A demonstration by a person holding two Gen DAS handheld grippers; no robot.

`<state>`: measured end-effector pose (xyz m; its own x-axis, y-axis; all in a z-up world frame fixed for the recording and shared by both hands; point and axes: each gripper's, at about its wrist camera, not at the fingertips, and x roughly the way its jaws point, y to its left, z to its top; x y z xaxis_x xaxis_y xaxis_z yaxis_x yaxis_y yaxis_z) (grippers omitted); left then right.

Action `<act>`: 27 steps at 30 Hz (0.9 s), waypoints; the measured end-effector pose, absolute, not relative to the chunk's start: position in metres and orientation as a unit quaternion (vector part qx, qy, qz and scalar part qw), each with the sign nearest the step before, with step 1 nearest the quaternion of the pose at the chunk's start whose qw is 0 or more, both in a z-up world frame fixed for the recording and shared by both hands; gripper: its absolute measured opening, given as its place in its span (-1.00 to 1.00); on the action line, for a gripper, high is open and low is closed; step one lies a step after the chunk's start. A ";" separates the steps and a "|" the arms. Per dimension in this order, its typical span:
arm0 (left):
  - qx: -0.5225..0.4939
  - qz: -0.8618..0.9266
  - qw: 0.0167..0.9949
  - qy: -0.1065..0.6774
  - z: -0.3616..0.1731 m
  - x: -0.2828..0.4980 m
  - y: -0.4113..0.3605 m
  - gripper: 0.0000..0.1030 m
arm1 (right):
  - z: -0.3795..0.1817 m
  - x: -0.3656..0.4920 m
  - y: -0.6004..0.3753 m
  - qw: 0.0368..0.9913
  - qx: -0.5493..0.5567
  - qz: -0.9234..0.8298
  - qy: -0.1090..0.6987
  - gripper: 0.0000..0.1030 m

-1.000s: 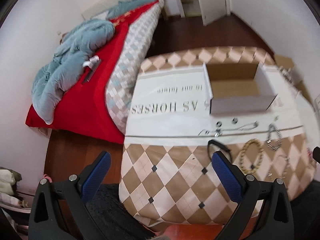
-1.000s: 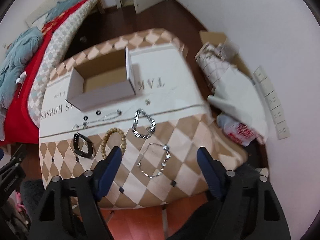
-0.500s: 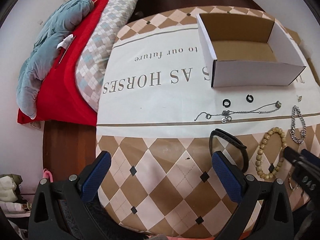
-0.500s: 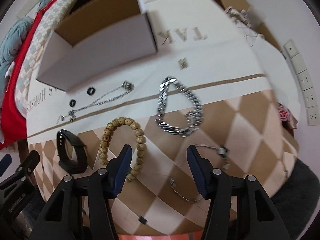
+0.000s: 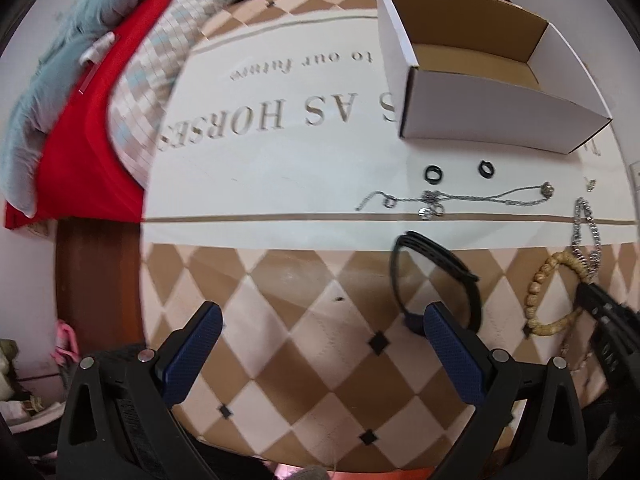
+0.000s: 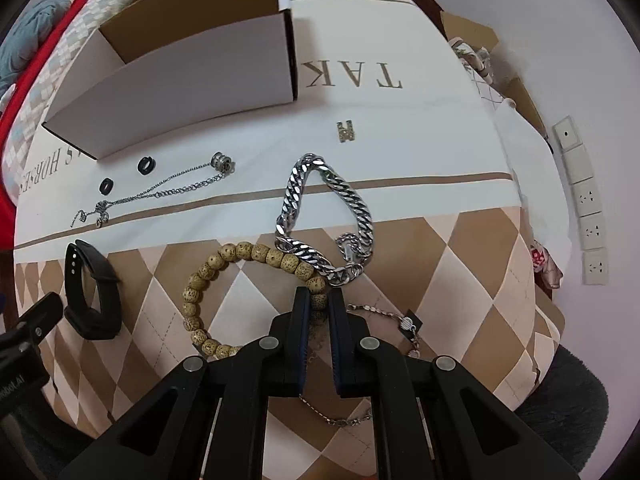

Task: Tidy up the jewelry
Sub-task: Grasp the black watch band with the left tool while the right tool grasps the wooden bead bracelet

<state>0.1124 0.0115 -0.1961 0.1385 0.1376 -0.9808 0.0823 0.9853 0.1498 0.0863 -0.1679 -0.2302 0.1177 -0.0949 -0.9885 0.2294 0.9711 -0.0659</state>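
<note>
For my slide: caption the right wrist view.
Right gripper closes on a bead bracelet beside a chain bracelet.

Colours and patterns — worktop and jewelry

Worktop cloth [image 6: 460, 264]: tan/pink diamond check, cream band, tan lettering. Box [image 6: 192, 64]: white outside, brown inside. Bead bracelet [image 6: 224, 264]: speckled tan. Chain bracelet [image 6: 360, 208]: silver. Band [image 6: 100, 292] and two rings [image 5: 434, 173]: black. Claw pads [image 5: 452, 356] — blue, on black frames. Bed [image 5: 80, 120]: red sheet, grey-blue blanket.
</note>
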 end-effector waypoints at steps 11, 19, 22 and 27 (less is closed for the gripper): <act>0.029 -0.040 0.716 0.697 -0.231 0.126 0.001 0.08 | -0.223 0.072 -0.166 0.743 0.052 -0.099 0.660 -0.81; 0.062 -0.055 0.745 0.662 -0.216 0.121 -0.004 -0.98 | -0.219 0.079 -0.188 0.745 0.077 -0.089 0.656 -0.81; 0.080 -0.052 0.759 0.644 -0.203 0.116 -0.002 -0.98 | -0.207 0.077 -0.188 0.755 0.085 -0.085 0.645 -0.82; 0.100 -0.055 0.778 0.618 -0.178 0.108 -0.003 -0.99 | -0.179 0.082 -0.180 0.772 0.087 -0.071 0.625 -0.82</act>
<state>0.1081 -0.0033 -0.1777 0.2298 0.0383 -0.9725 0.2091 0.9739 0.0878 0.0818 -0.1801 -0.1790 0.2084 -0.0002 -0.9781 0.2189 0.9747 0.0464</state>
